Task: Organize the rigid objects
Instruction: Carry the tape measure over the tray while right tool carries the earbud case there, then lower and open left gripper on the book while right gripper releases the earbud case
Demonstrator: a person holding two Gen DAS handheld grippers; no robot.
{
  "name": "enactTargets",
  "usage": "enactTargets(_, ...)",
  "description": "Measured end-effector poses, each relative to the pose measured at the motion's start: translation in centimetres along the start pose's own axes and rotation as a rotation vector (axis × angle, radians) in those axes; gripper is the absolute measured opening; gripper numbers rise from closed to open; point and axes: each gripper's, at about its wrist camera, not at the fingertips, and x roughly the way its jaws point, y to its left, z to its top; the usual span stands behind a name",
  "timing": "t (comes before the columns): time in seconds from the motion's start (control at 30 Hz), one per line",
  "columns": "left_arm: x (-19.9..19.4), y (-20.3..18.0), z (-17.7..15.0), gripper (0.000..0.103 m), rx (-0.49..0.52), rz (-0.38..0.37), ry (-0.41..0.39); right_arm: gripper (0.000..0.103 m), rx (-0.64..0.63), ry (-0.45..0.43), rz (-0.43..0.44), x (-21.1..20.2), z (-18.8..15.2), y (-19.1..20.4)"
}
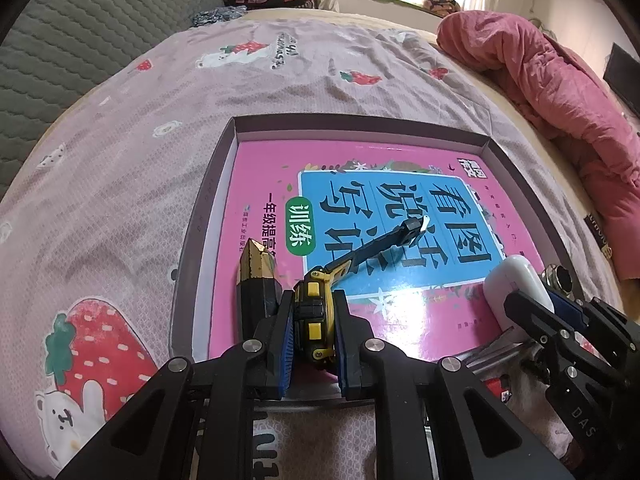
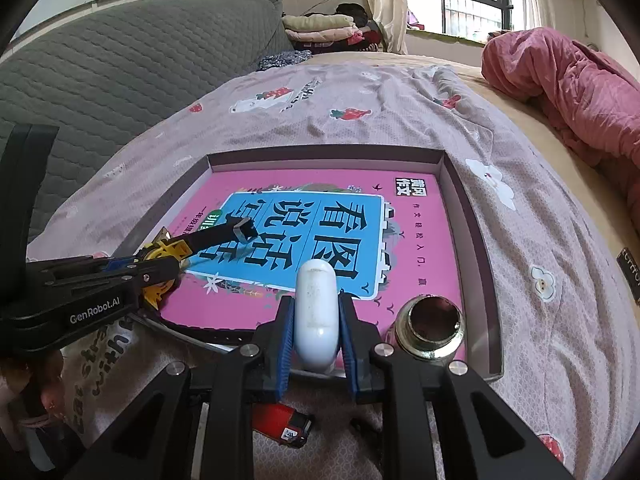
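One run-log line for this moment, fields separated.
left tongs: shut on yellow-black tool | right tongs: shut on white case | both over tray

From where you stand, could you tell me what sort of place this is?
Most likely a bedroom at home: a bed under a strawberry-print sheet, a rumpled pink quilt, and folded clothes by the window.

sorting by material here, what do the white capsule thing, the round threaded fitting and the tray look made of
White capsule, held by the right gripper: smooth glossy plastic by its soft sheen, with faint scuffs.
Round threaded fitting: metal, likely brass or plated steel, given the bright yellowish reflections and cut threads.
Tray: looks like matte cardboard, with thin folded walls and a pale inner face.
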Motion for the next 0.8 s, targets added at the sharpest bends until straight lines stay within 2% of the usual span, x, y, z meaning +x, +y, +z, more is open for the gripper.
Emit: enactTargets(0.8,0.1,0.3,0.0,0.019,-0.016,-0.01,0.021,0.026,-0.027,-0.002,0.025,-0.6,0.3,1.4)
